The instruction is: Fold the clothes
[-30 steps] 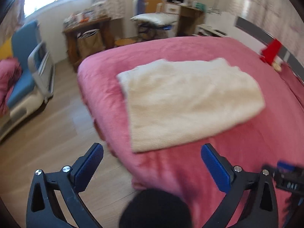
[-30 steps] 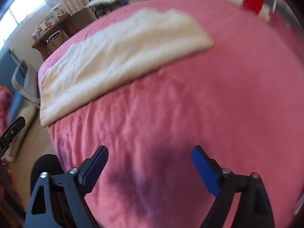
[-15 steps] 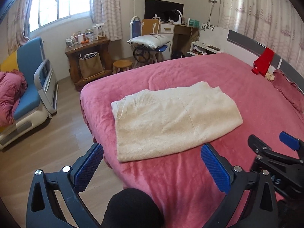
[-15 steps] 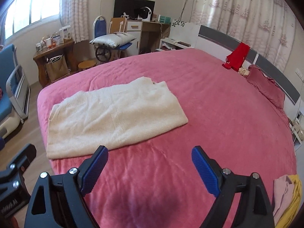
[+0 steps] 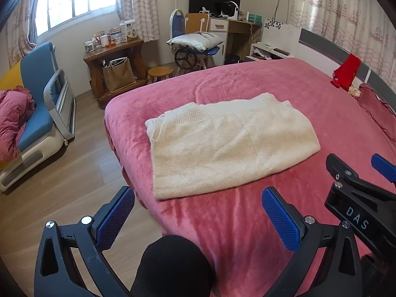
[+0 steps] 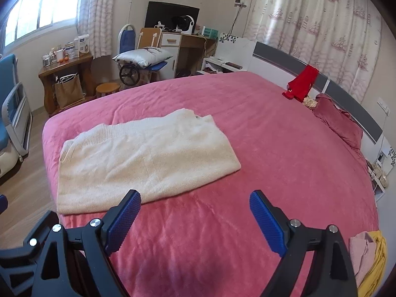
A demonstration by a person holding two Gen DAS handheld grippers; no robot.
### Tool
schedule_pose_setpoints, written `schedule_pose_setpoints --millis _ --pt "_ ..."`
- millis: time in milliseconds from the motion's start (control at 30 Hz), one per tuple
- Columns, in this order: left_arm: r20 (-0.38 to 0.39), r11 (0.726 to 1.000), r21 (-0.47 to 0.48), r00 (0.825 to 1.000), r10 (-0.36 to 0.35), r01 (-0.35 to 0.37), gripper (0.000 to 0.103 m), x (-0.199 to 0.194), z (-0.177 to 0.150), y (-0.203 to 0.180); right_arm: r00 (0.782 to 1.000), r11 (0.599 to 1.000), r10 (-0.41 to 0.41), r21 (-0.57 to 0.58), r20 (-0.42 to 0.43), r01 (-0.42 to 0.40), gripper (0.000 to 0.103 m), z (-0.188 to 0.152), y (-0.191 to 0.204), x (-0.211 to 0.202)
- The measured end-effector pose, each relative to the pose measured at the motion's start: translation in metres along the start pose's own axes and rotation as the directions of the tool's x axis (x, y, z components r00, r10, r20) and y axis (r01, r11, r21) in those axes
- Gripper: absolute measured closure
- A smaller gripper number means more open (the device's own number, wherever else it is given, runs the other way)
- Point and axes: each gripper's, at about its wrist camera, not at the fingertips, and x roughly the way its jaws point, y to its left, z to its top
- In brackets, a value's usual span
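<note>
A cream knitted sweater (image 5: 227, 146) (image 6: 143, 158) lies folded into a flat rectangle near the corner of the pink bed (image 5: 309, 94) (image 6: 272, 148). My left gripper (image 5: 198, 212) hangs open above the bed's near edge, short of the sweater, with nothing between its blue pads. In the right wrist view my right gripper (image 6: 195, 217) is open too, held back over the bare pink cover just in front of the sweater. The right gripper's black frame (image 5: 358, 198) shows at the right of the left wrist view.
A red garment (image 6: 302, 81) hangs on the headboard beside a pink pillow (image 6: 339, 126). Pink and yellow clothes (image 6: 368, 259) lie at the bed's right edge. A blue chair (image 5: 37, 113), wooden side table (image 5: 113, 59) and stool (image 5: 160, 71) stand on the wooden floor to the left.
Both grippers have pulled up and back from the bed, so the sweater looks smaller and farther away. They stay open. The sweater has not moved.
</note>
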Motion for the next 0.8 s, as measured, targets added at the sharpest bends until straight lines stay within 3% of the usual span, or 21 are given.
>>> schedule_pose_setpoints --millis 500,800 --pt "0.006 0.998 -0.049 0.999 0.032 -0.032 0.0 -0.006 -0.007 0.015 0.999 0.999 0.048 0.022 -0.022 -0.048 0.012 -0.004 0.01 0.008" --pt "-0.006 0.999 -0.025 0.999 0.048 -0.048 0.0 -0.001 -0.007 0.011 0.997 0.997 0.067 0.042 -0.04 -0.066 0.012 -0.008 0.006 0.012"
